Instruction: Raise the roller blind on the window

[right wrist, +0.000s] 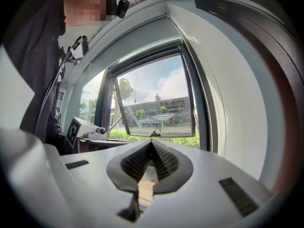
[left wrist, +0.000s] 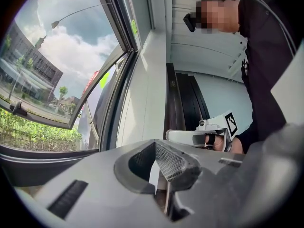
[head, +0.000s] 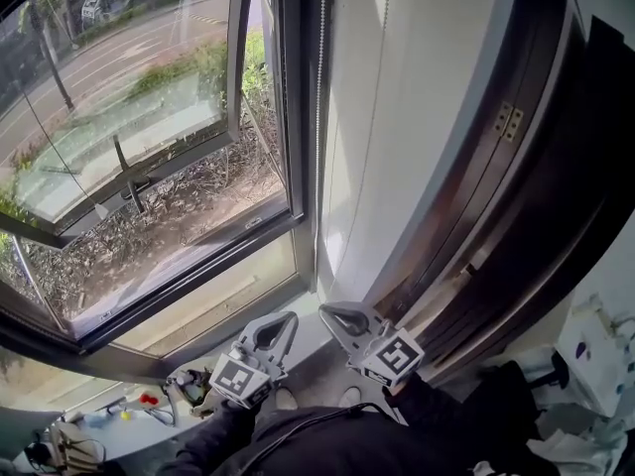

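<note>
White beaded pull chain (head: 319, 87) of the roller blind hangs down the right upright of the dark metal window frame (head: 298, 117). It is the only part of the blind in view; the fabric and roller are out of sight above, so how far the blind is down cannot be told. The chain looks light and limp. Its small smooth beads would likely slip through a loose pinch but seat well between ribbed pads. It is probably best taken on one strand low down and drawn straight along its length, since a sideways tug could jump it off its sprocket. Which strand raises the blind cannot be told.

The grey left hand-held gripper (head: 290, 317) and the grey right hand-held gripper (head: 327, 313) sit side by side at the near edge of the scene. Both are over the pale window sill (head: 228, 300), and both have their jaws closed together on nothing. The chain lies beyond and above their tips, clear of both and nearer the right one. From the right gripper view it runs down the frame to the right of the closed jaws, well apart from them.
</note>
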Motion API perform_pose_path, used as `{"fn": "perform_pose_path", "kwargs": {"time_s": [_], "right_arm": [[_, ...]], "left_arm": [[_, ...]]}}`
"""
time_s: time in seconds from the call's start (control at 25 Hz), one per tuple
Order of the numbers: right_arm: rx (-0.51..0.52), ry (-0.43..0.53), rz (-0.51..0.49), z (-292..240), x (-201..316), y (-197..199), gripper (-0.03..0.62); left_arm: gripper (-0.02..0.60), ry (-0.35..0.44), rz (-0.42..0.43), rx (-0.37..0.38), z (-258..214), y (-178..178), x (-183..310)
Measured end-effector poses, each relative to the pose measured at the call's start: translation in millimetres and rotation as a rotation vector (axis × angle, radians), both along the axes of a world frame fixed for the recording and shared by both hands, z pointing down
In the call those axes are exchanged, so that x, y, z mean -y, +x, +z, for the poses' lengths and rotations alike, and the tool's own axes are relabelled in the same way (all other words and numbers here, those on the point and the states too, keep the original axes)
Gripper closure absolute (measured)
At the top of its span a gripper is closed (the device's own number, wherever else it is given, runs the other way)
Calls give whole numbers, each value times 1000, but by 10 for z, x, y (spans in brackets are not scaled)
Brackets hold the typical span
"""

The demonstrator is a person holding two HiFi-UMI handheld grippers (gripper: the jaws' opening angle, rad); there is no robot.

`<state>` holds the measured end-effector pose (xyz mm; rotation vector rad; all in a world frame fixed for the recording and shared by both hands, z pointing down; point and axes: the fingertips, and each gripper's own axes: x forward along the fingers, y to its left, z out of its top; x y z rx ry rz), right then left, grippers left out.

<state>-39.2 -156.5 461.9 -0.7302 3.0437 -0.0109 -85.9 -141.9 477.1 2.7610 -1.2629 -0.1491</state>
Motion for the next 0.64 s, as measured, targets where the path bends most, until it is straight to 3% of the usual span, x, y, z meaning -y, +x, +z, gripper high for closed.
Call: {"fn": "perform_pose_path", "kwargs": {"time_s": [0.64], "right_arm": [[-17,11,-7,-27,-14,0,589]], "left_arm": [[575,19,18,18,-58,62,-14]]}}
